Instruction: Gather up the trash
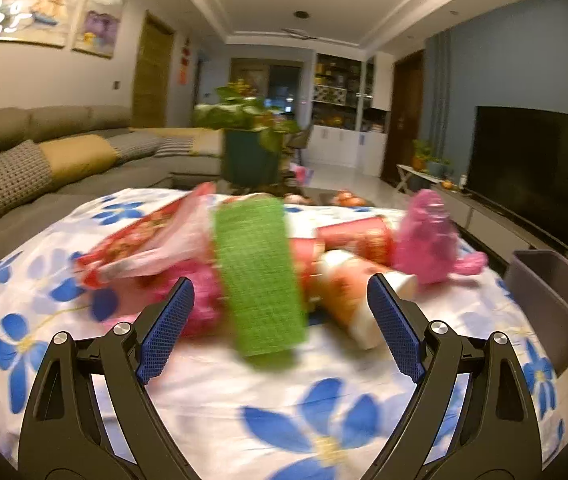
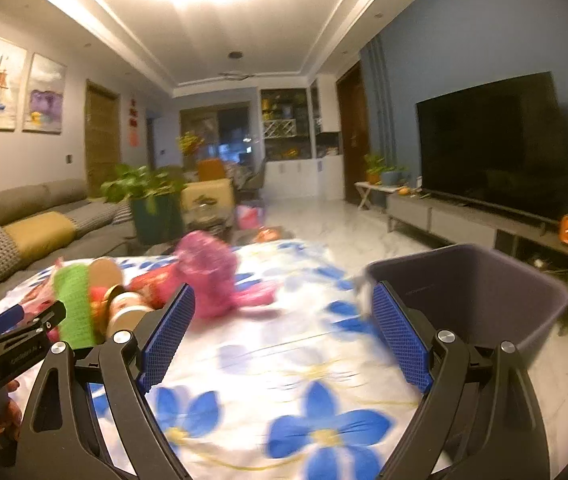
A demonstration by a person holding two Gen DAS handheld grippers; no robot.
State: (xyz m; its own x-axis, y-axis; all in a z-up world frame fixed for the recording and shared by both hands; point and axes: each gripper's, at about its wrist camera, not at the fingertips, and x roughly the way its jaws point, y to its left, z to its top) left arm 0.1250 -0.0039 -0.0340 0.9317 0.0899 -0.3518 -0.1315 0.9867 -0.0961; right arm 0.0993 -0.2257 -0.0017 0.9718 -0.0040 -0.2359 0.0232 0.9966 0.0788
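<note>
A blurred heap of trash lies on the blue-flowered tablecloth [image 1: 219, 392]. It holds a green woven roll [image 1: 259, 276], red paper cups [image 1: 358, 238], a white and orange cup [image 1: 348, 292], a red snack wrapper [image 1: 143, 240] and a pink plastic bag [image 1: 426, 236]. My left gripper [image 1: 279, 300] is open just short of the green roll, and its pads touch nothing. My right gripper [image 2: 284, 308] is open over bare cloth, with the pink bag [image 2: 207, 276] ahead to its left. A grey bin [image 2: 472, 296] stands at the table's right edge. The left gripper [image 2: 27, 320] also shows at the far left of the right wrist view.
A grey sofa with cushions [image 1: 43, 160] runs along the left. A potted plant [image 1: 249, 148] stands beyond the table. A television [image 2: 492, 144] sits on a low cabinet to the right. Pale tiled floor [image 2: 344, 224] lies past the table's far edge.
</note>
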